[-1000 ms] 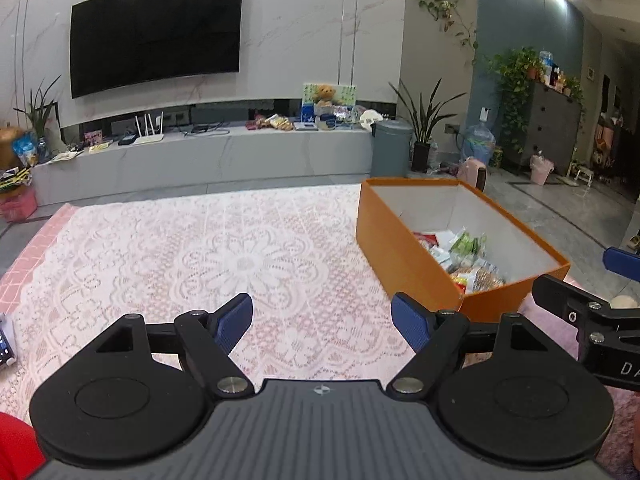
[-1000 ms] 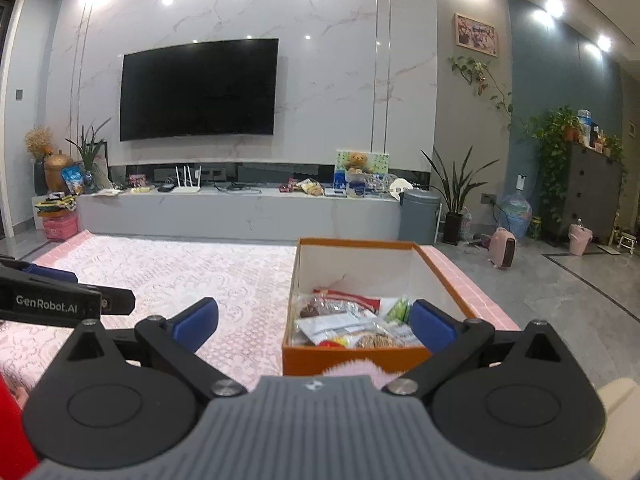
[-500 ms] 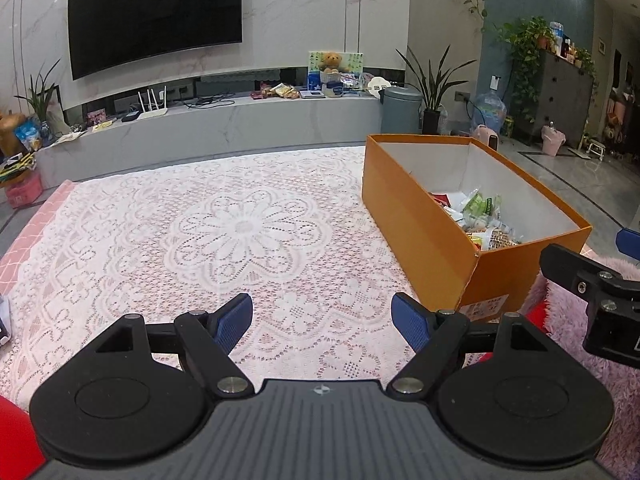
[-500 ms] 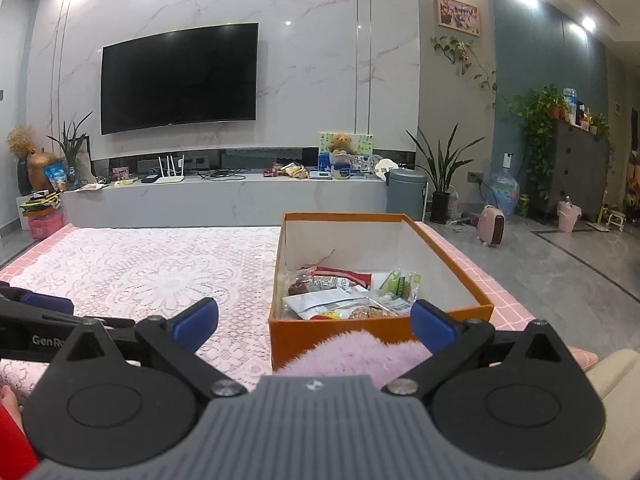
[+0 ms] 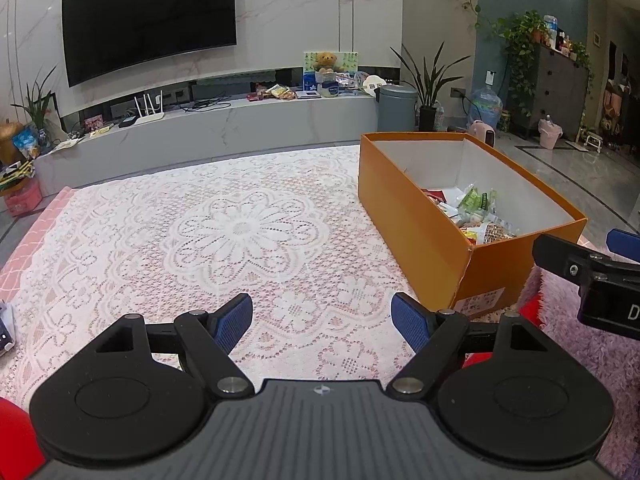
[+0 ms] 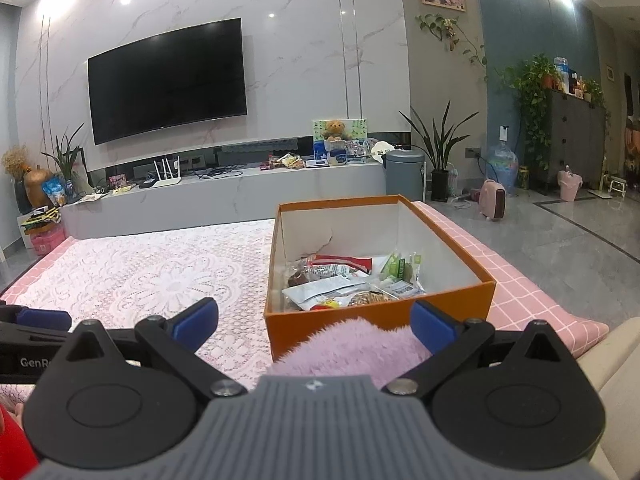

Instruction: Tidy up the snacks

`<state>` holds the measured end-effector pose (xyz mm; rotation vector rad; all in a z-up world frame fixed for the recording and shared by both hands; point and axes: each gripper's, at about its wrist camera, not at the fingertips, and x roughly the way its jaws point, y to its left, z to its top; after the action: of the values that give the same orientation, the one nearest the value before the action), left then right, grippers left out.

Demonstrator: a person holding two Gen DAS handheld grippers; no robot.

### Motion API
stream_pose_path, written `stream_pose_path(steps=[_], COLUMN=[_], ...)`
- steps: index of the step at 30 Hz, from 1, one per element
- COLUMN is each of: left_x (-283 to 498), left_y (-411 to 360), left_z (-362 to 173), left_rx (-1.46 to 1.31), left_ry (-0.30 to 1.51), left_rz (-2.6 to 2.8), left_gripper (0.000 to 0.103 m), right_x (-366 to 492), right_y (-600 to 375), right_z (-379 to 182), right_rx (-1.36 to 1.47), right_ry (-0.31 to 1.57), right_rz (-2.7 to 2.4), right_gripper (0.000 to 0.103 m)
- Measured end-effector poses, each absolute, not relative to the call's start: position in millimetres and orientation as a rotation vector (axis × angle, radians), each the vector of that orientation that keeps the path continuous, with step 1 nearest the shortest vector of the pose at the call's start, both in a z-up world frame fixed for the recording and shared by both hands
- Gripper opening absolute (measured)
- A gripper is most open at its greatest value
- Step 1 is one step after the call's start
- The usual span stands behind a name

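An open orange box with white inner walls sits on the right side of the lace-covered table. Several snack packets lie inside it; they also show in the right wrist view, in the same box. My left gripper is open and empty, low over the lace, left of the box's near corner. My right gripper is open and empty, held just before the box's near end, over a fluffy pink sleeve. It also shows at the right edge of the left wrist view.
A pink checked cloth lies under the lace and shows at the table's edges. A grey TV bench with clutter and a wall TV stand beyond the table. A small object lies at the table's left edge.
Both grippers have pulled back and tilted a little downward, so the box and table sit higher and closer in view. Both jaws stayed open and empty.
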<state>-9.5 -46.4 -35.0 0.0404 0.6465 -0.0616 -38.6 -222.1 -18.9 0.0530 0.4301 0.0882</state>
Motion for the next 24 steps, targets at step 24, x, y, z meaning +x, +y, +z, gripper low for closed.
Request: stream_pose_path(steps=[24], left_x=[-6.1], left_y=[-43.1], left_z=[-33.4], left_rx=[0.043], left_ry=[0.655], left_rz=[-0.058], left_gripper=[0.092], right_x=[-39.1], right_y=[-223.8], right_z=[-18.7], right_rx=[0.057], right_ry=[0.435], right_rz=[0.087], right_gripper=[0.1])
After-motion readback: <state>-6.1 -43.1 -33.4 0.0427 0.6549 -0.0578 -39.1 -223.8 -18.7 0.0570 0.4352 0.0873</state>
